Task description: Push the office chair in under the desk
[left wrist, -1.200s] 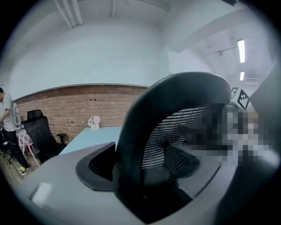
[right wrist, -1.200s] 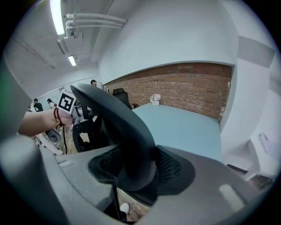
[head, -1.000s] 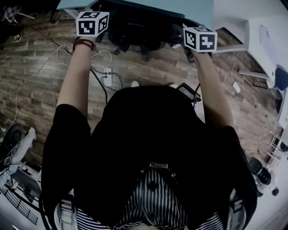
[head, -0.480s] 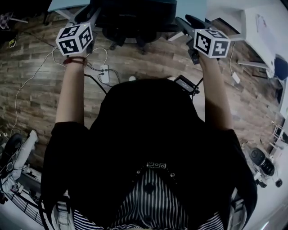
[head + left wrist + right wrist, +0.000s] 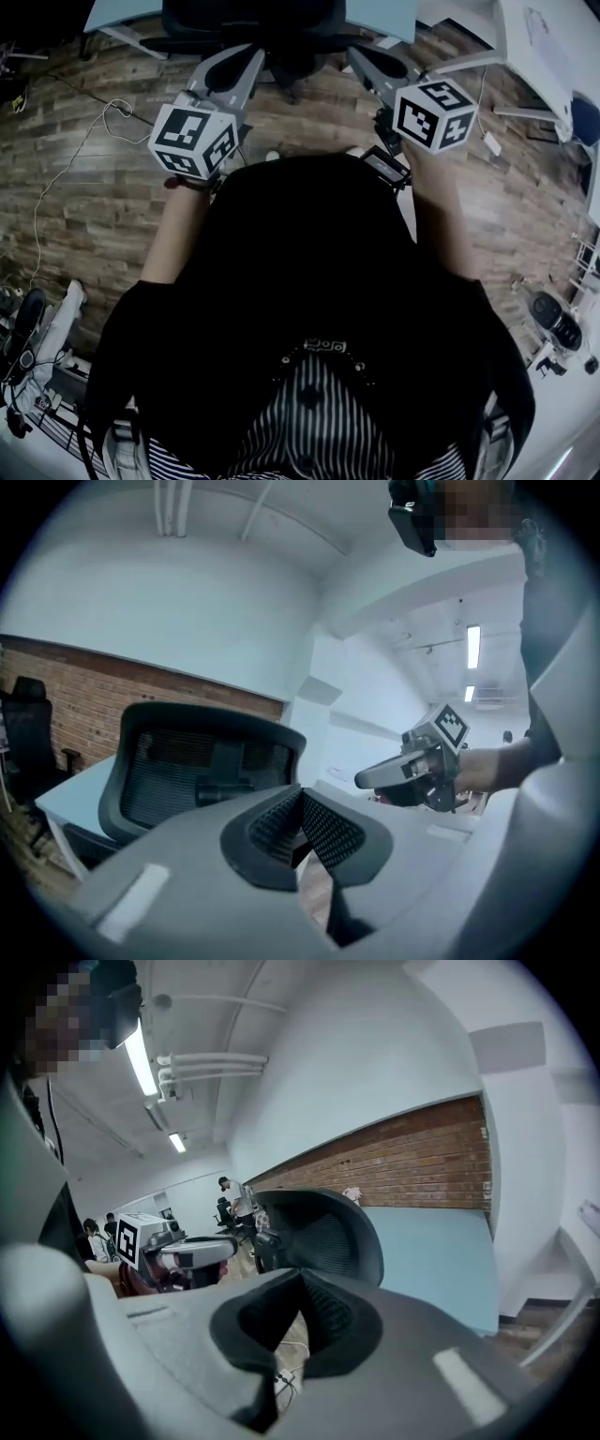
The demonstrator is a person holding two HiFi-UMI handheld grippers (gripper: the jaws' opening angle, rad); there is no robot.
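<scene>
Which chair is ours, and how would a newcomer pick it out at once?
Find the brick wall, then the light blue desk in front of it. The office chair stands at the desk's near edge, back toward us. Unlike the other dark chair standing apart by the wall, it has a mesh back in a dark frame and sits right at this desk.

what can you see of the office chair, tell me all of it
The office chair is black: a mesh backrest in a rounded dark frame, with a bar-shaped support across its rear. It stands upright, back toward the person, at the pale blue desk; in the head view part of its base shows below. The seat is hidden. Nothing touches it: the left gripper and right gripper are shut, empty, short of it.
</scene>
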